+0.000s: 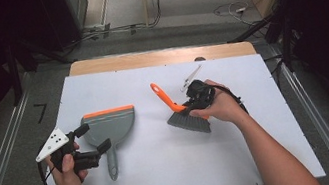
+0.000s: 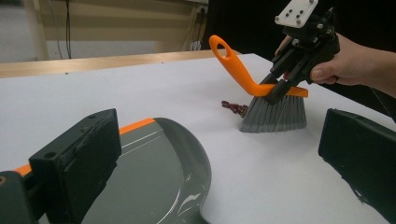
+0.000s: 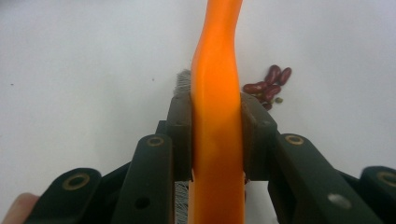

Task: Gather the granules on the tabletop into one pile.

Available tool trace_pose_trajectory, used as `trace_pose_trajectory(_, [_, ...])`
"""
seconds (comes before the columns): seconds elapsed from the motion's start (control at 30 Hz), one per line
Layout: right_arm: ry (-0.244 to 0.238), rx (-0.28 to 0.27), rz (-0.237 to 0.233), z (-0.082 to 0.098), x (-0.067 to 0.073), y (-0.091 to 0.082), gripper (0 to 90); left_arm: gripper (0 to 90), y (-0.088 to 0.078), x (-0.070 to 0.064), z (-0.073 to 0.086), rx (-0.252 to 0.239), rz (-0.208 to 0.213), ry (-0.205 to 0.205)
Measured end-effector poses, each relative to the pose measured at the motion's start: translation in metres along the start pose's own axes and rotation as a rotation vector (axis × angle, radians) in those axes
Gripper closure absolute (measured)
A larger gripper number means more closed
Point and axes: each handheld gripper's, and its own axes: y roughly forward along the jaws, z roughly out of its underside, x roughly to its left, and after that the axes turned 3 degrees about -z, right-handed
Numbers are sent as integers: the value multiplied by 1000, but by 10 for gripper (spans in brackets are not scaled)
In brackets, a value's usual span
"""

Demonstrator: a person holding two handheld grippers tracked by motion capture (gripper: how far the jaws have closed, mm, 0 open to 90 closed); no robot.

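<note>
**Orange handle clamped between the two jaws**

The right gripper [image 3: 215,140] holds the orange brush handle [image 3: 217,93] firmly; both black jaws press on its sides. The handle runs straight away from the gripper, up the middle. Grey bristles [image 3: 183,79] show just left of the handle, beyond the left jaw. A small heap of red beans [image 3: 268,85] lies on the white table [image 3: 84,70], just beyond the right jaw.

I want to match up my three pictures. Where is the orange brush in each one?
High view: brush right of centre, beside the dustpan.
Left gripper view: brush upper right, clamped by the right gripper.
Right gripper view: its orange handle runs up the middle.
Shared landmark: red beans beside the bristles.
</note>
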Motion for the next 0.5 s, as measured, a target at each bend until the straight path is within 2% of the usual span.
trace_pose_trajectory(0.23, [13, -10, 36, 0, -3, -3, 680, 0, 1, -2, 1, 6, -1, 7])
trace_pose_trajectory(0.5, [10, -10, 43, 1, -1, -6, 681, 0, 1, -1, 1, 6, 1, 10])
